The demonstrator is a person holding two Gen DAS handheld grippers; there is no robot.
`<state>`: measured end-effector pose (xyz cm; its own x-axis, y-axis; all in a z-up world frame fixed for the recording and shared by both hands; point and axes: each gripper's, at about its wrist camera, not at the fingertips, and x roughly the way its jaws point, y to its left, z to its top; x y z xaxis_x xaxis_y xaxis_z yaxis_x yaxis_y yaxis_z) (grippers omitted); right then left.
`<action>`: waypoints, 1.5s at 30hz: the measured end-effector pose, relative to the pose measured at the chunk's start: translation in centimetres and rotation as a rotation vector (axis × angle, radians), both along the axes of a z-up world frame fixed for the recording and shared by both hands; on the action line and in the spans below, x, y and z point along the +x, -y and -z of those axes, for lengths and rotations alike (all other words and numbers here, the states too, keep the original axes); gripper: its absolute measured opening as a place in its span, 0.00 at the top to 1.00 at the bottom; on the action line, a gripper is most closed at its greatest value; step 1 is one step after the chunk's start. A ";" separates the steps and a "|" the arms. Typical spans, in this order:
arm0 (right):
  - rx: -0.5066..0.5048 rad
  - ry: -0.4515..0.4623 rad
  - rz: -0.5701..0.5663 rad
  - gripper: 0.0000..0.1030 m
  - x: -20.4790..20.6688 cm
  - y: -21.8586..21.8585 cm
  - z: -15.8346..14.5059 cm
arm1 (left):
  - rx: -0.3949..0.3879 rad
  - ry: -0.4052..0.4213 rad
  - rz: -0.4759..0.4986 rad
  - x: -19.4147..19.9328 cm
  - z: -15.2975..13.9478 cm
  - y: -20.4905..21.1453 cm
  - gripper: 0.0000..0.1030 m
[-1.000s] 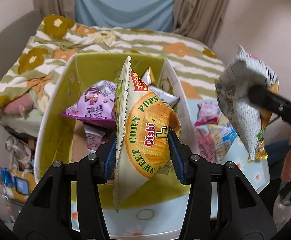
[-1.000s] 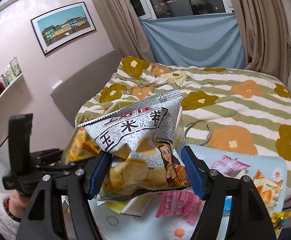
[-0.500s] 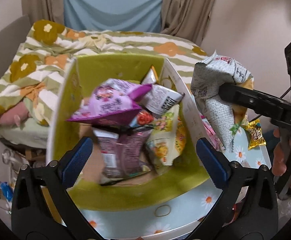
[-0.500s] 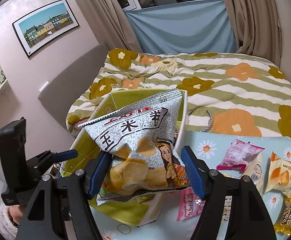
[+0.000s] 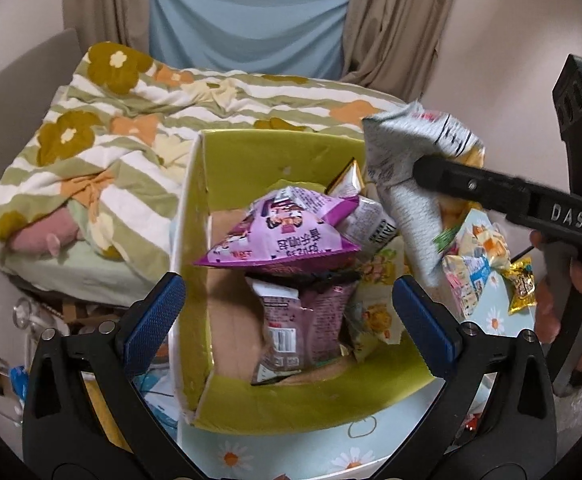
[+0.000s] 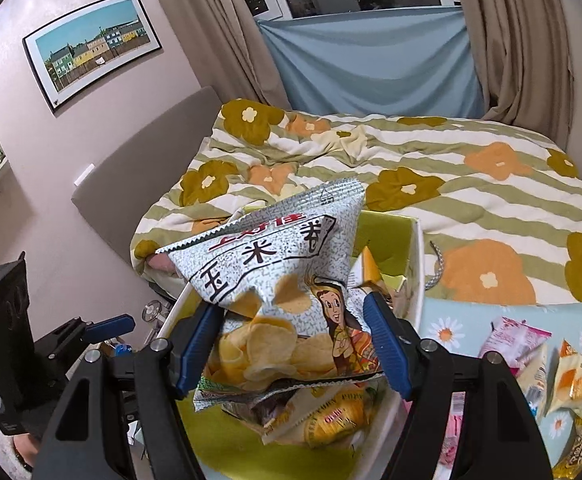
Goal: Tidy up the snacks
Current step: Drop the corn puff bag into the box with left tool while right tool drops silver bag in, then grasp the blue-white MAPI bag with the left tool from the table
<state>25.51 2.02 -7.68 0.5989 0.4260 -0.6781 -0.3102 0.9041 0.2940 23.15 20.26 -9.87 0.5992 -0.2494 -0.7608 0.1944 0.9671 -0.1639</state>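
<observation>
Left wrist view: the left gripper [image 5: 287, 312] gapes wide and empty above the green-lined cardboard box [image 5: 275, 148] of snacks. Right wrist view: the right gripper [image 6: 293, 344], its jaws just loosened, clasps the grey crinkly chip bag [image 6: 275, 264] at twelve o'clock, over the box.

Purple packet [image 5: 279, 236] hides snacks beneath; box [image 5: 251, 152] floor mostly covered

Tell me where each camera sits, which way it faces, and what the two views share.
Left wrist: rides the open left gripper, angled down into the green box; a hand shows at right.
Right wrist: rides the right gripper, its jaws just opening around the grey chip bag above the box, facing the bed; the left gripper appears at left.
Shared: box, grey chip bag, bed, blue curtain.
</observation>
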 end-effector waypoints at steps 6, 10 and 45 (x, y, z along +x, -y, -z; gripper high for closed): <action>0.009 0.021 0.005 0.00 -0.1 0.2 1.7 | -0.002 -0.034 -0.021 0.1 1.3 0.0 0.00; 0.006 0.045 0.018 0.00 -1.3 0.7 2.0 | -0.010 -0.047 -0.029 -0.3 1.7 0.2 0.00; -0.114 0.106 0.401 0.00 -16.2 19.3 -3.3 | -0.020 0.054 0.268 -5.4 -2.8 17.4 0.00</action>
